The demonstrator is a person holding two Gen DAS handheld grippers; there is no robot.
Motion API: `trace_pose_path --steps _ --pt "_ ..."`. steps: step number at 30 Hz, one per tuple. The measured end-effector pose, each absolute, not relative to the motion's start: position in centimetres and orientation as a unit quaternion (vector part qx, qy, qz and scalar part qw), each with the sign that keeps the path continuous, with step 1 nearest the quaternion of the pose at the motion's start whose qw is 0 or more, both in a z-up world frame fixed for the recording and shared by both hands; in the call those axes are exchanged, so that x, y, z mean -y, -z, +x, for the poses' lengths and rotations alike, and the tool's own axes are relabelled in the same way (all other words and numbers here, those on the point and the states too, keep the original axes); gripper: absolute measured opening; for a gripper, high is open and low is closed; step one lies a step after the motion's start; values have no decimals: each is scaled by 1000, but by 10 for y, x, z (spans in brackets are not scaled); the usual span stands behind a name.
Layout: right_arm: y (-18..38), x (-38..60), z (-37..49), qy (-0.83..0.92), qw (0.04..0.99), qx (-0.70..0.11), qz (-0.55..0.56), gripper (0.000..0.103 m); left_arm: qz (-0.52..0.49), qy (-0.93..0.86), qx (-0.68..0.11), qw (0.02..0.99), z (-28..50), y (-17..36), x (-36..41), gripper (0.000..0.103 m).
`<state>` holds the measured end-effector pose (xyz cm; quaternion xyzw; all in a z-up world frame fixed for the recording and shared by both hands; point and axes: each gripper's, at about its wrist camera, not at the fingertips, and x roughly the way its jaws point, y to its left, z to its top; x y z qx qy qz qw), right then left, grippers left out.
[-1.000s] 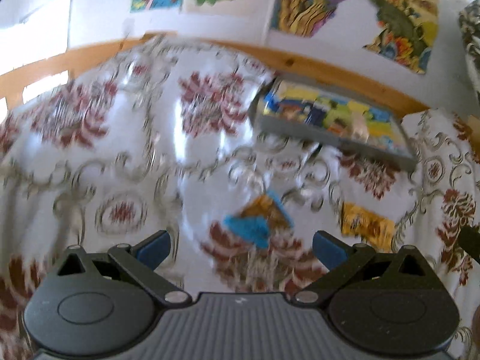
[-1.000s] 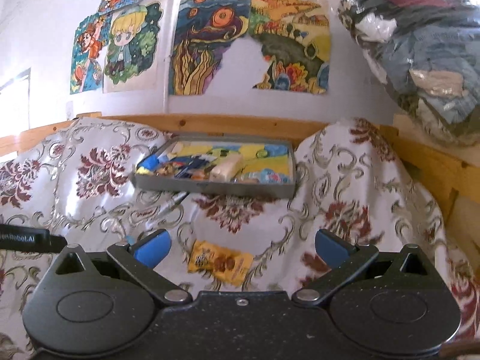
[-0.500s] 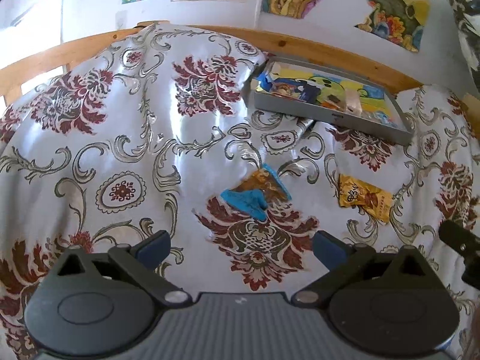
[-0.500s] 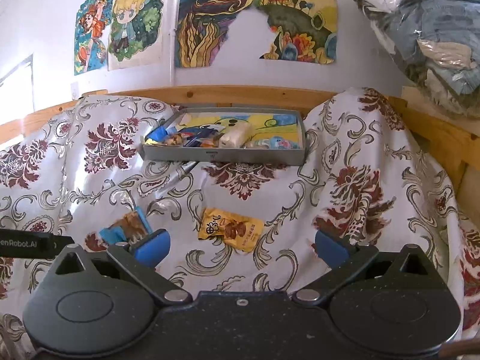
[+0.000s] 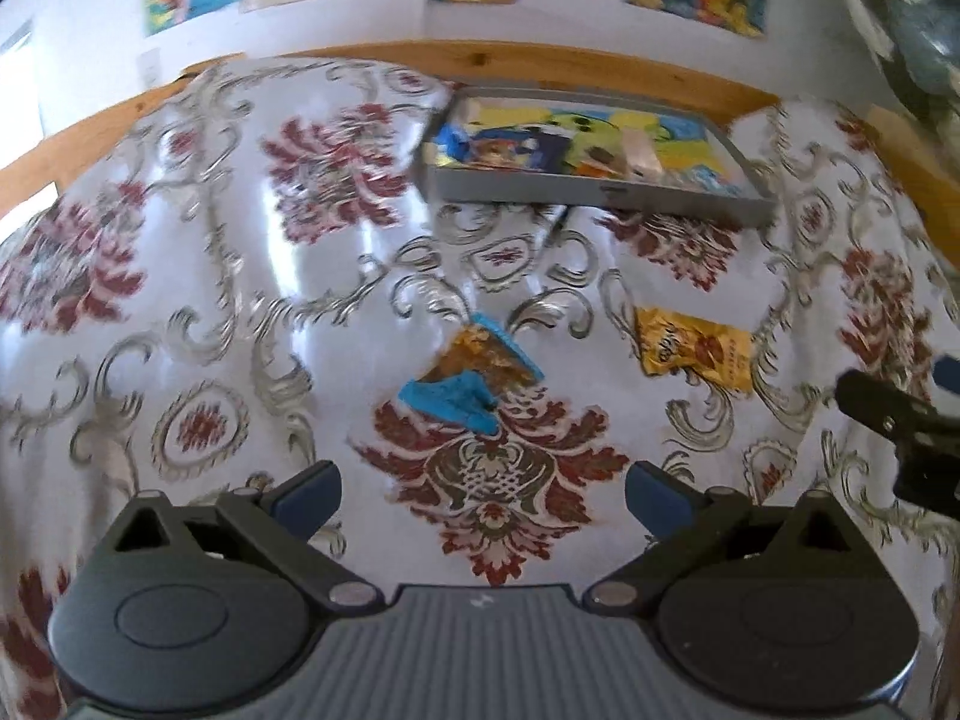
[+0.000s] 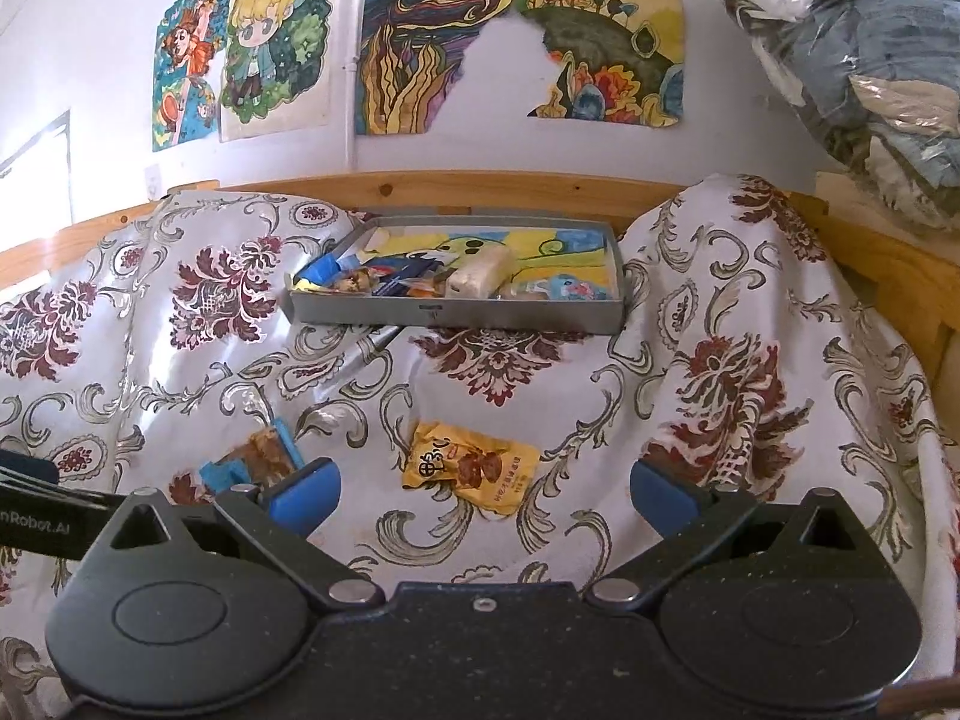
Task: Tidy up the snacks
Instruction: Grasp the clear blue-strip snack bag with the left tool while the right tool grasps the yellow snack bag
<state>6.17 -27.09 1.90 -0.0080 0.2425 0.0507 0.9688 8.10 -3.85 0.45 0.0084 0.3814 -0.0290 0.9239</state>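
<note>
A blue and brown snack packet (image 5: pixel 474 375) (image 6: pixel 252 461) lies on the flowered cloth, a short way ahead of my open left gripper (image 5: pixel 483 489). To its right lies a yellow snack packet (image 5: pixel 693 348) (image 6: pixel 471 468), just ahead of my open right gripper (image 6: pixel 485 489). Nothing sits between either pair of fingers. At the back, a grey tray (image 5: pixel 600 195) (image 6: pixel 456 318) holds several snacks. The right gripper's fingers (image 5: pixel 888 408) show at the right edge of the left wrist view.
The flowered cloth (image 6: pixel 720 372) drapes over a surface with a wooden rail (image 6: pixel 480 186) behind the tray. Coloured drawings (image 6: pixel 516 36) hang on the wall. A clear bag of clothes (image 6: pixel 852 60) bulges at the upper right. The cloth drops off steeply at the right.
Both grippers have tilted down and drawn nearer the cloth. The blue packet and the yellow packet now sit closer to the fingers. Neither packet has moved.
</note>
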Motion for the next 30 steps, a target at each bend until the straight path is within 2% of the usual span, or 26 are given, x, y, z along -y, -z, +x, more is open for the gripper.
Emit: trace_pose_path --steps 7,14,30 --pt "-12 268 80 -61 968 -242 -9 102 42 66 -378 922 105 -14 45 102" --pt "-1 272 99 -56 976 -209 -14 102 42 96 -377 920 136 -14 35 103" --pt "38 280 203 -136 954 -268 -13 102 100 135 -412 895 217 10 28 103"
